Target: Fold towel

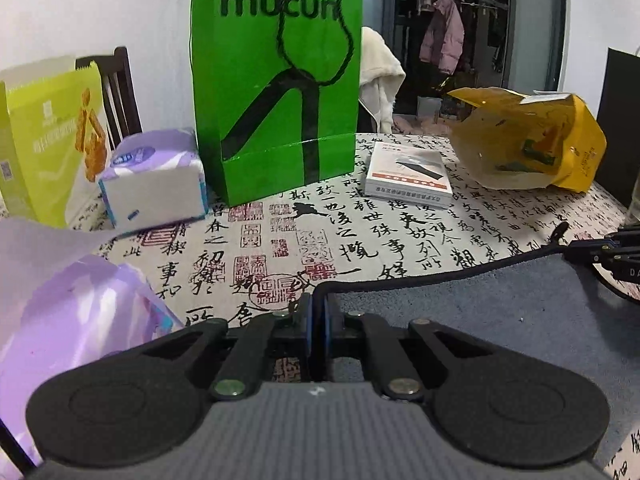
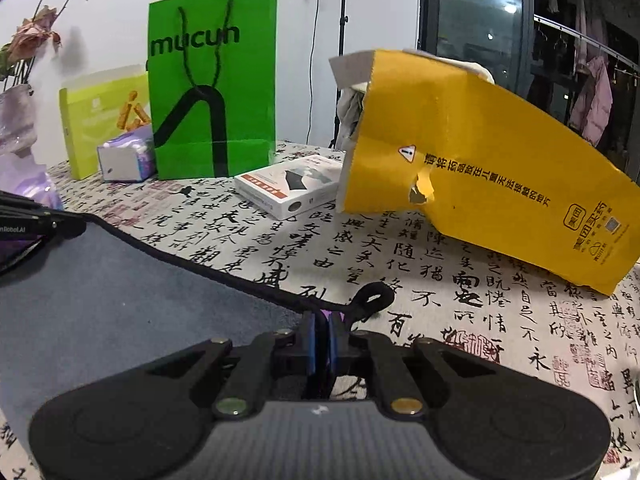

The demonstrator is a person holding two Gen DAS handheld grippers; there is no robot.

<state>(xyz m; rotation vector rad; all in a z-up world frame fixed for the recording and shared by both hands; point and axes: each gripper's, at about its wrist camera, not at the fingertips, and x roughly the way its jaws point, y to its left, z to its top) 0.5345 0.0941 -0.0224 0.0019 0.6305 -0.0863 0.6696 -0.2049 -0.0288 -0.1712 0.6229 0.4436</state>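
The towel [image 1: 500, 304] is grey-blue with a black stitched hem and lies flat on the calligraphy tablecloth. My left gripper [image 1: 319, 306] is shut on the towel's far left corner at the hem. My right gripper [image 2: 323, 320] is shut on the far right corner, beside the towel's black hanging loop [image 2: 372, 296]. In the right wrist view the towel [image 2: 120, 292] spreads to the left, and the left gripper's fingers [image 2: 60, 226] show at its other corner. The right gripper also shows at the right edge of the left wrist view [image 1: 580, 250].
Behind the towel stand a green paper bag [image 1: 276, 80], a tissue pack [image 1: 154, 180], a yellow-green box [image 1: 48, 140], a flat white box [image 1: 408, 176] and a crumpled yellow paper bag [image 2: 488, 168]. A purple plastic bag [image 1: 76, 320] lies at the left. A vase of dried flowers [image 2: 20, 112] stands far left.
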